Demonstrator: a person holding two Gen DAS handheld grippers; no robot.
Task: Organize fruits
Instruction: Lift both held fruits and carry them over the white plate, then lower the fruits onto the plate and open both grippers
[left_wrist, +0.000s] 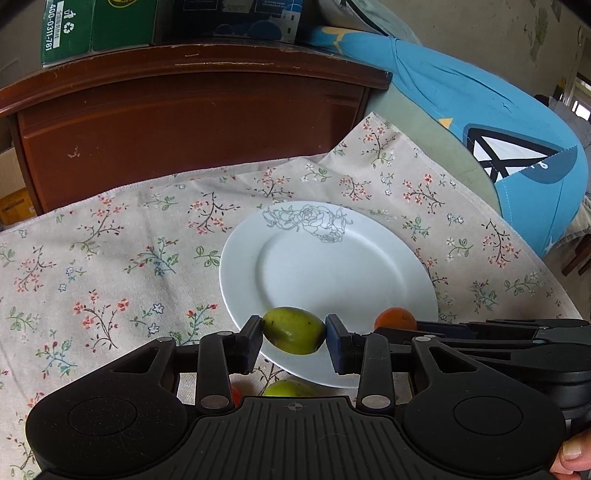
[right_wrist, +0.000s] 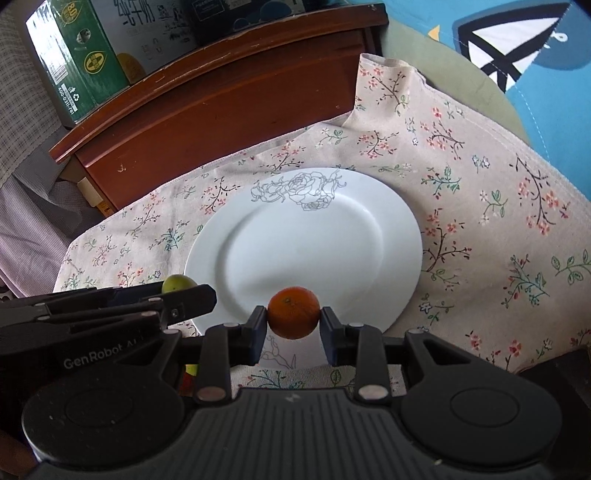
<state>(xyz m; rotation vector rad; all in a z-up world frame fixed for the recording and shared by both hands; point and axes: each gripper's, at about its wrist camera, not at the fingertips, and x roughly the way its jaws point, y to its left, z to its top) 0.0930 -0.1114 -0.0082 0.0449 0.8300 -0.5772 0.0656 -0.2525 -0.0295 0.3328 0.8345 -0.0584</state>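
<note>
You have a brown wooden cabinet (left_wrist: 192, 122) behind the work area, with a green carton (right_wrist: 79, 59) standing on its top. In front of it a floral tablecloth (left_wrist: 110, 266) covers the surface, and a blue cushion (left_wrist: 498, 122) printed with a white sail lies just past the cloth's far right corner.

In the middle of the cloth sits a white plate (right_wrist: 306, 243) with a grey rose drawn near its far rim; its middle is bare.

Your left tongs (left_wrist: 294, 338) are closed on a green fruit (left_wrist: 294, 329), one pad against each end, holding it over the plate's near-left rim. Your right tongs (right_wrist: 293, 325) pinch an orange (right_wrist: 294, 312) between both pads, over the plate's near edge. The two tools lie side by side, close together: from the left wrist view the orange (left_wrist: 395, 319) peeks out just right of the left tongs, and from the right wrist view the green fruit (right_wrist: 179, 283) shows above the other tool's black arms.

Below the left tongs, a second green fruit (left_wrist: 290, 388) lies on the cloth just off the plate's near rim, mostly hidden by the tool body. Beside it a sliver of something red (left_wrist: 235, 395) shows; you cannot tell what it is.
</note>
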